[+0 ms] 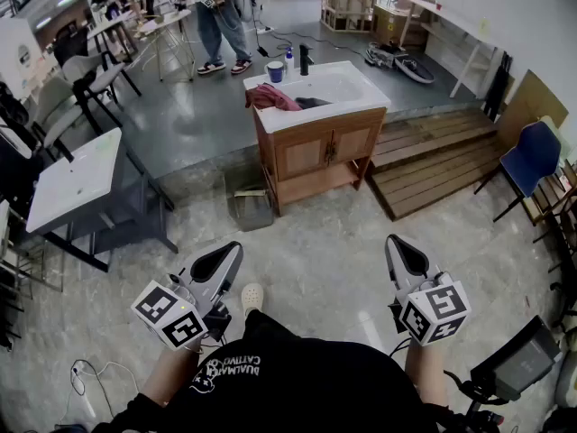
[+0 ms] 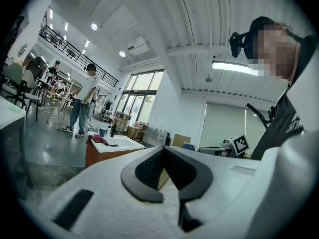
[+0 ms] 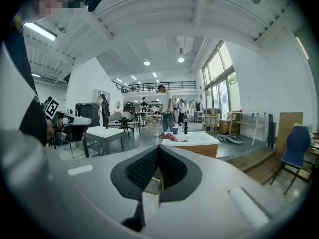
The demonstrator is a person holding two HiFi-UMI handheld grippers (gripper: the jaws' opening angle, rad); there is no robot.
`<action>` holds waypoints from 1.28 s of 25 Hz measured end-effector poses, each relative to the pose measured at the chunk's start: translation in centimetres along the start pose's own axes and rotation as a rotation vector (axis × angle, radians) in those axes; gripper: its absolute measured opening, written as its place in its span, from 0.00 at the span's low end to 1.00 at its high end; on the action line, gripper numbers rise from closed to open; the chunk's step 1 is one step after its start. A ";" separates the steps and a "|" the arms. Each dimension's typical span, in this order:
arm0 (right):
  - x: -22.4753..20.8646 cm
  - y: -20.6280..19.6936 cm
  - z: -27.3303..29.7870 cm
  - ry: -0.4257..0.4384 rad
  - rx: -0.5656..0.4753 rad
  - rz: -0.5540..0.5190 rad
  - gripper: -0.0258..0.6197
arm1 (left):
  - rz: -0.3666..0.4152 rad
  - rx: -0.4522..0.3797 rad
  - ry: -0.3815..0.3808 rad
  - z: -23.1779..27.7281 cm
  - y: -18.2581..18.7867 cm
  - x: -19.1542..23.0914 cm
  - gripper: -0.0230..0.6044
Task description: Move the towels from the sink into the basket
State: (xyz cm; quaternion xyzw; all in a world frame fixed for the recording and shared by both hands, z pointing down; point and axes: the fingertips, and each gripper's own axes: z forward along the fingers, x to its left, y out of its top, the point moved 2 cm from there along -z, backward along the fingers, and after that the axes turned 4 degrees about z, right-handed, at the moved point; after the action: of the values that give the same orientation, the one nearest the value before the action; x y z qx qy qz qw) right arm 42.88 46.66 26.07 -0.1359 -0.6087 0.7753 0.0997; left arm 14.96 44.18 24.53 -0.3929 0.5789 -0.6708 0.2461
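A white sink (image 1: pixel 347 87) tops a wooden cabinet (image 1: pixel 320 152) far ahead across the floor. A red towel (image 1: pixel 270 97) hangs over its left rim, and a dark towel (image 1: pixel 312 103) lies beside it. A grey basket (image 1: pixel 250 207) stands on the floor by the cabinet's left foot. My left gripper (image 1: pixel 231 251) and right gripper (image 1: pixel 397 244) are held low near my body, well short of the sink, both shut and empty. The left gripper view has the sink (image 2: pixel 119 144) and red towel (image 2: pixel 98 139) small in the distance. In the right gripper view the sink (image 3: pixel 192 139) and towel (image 3: pixel 169 137) sit above the jaws.
A white table (image 1: pixel 77 179) stands at the left with chairs behind it. A wooden pallet platform (image 1: pixel 442 156) and a blue chair (image 1: pixel 532 156) are to the right of the cabinet. A blue cup (image 1: pixel 275 70) and a black faucet (image 1: pixel 305 59) sit on the sink. A person (image 1: pixel 221 16) stands beyond.
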 end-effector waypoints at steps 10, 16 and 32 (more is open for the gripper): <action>-0.3 -0.6 0.5 -0.003 0.014 0.026 0.05 | 0.000 0.011 -0.001 0.0 0.1 0.3 0.03; -1.7 -0.9 3.8 0.017 0.001 0.106 0.05 | 0.023 0.002 0.003 2.3 0.0 2.6 0.03; -11.6 3.6 19.2 -0.067 0.055 0.130 0.05 | -0.070 0.039 -0.132 19.7 3.0 16.0 0.03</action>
State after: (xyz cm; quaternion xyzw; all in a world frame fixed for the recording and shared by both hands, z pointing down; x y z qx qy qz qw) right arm 47.48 24.51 27.85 -0.1461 -0.5802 0.8006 0.0324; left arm 21.51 19.50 25.90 -0.4514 0.5340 -0.6628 0.2677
